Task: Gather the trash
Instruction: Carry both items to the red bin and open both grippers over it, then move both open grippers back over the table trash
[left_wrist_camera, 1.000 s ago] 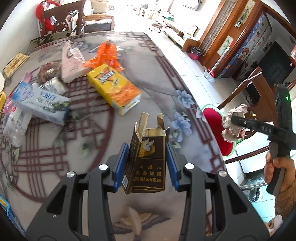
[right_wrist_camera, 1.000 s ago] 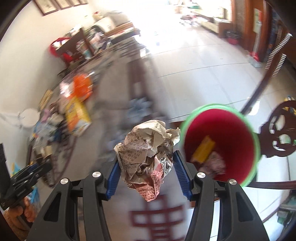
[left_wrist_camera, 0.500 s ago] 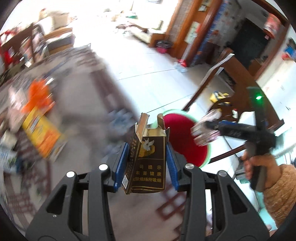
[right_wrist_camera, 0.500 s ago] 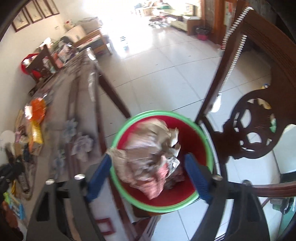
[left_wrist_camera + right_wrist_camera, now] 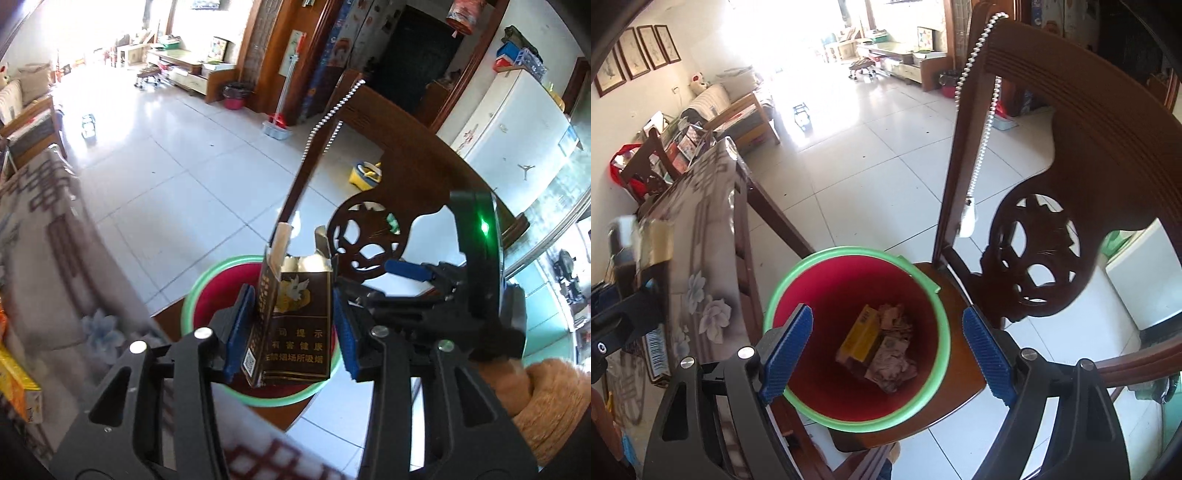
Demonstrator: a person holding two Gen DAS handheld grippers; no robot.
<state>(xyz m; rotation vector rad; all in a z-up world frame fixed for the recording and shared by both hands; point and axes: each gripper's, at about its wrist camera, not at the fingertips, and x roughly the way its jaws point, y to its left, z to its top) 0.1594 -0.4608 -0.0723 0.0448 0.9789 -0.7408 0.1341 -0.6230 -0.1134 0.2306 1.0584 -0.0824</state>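
Observation:
A red bucket with a green rim (image 5: 857, 253) stands on a chair seat. My right gripper (image 5: 887, 314) hangs open straight above it with nothing between its blue pads. A crumpled paper ball (image 5: 892, 365) lies at the bucket's bottom beside a yellow box (image 5: 860, 338). In the left wrist view, my left gripper (image 5: 292, 295) holds a torn brown cigarette box (image 5: 295, 332) upright over the near side of the bucket's rim (image 5: 207, 280). Its jaws are opening, and the box still hangs between the pads. The right gripper's body (image 5: 472, 295) is just to the right of it.
A dark carved wooden chair back (image 5: 1034, 258) rises behind and right of the bucket. The table with a flowered cloth (image 5: 701, 258) runs along the left, its edge close to the bucket. A hand in an orange sleeve (image 5: 546, 391) grips the right tool. Pale floor tiles lie beyond.
My left gripper swung from over the table to over the bucket, carrying the cigarette box. My right gripper opened and the paper ball dropped into the bucket.

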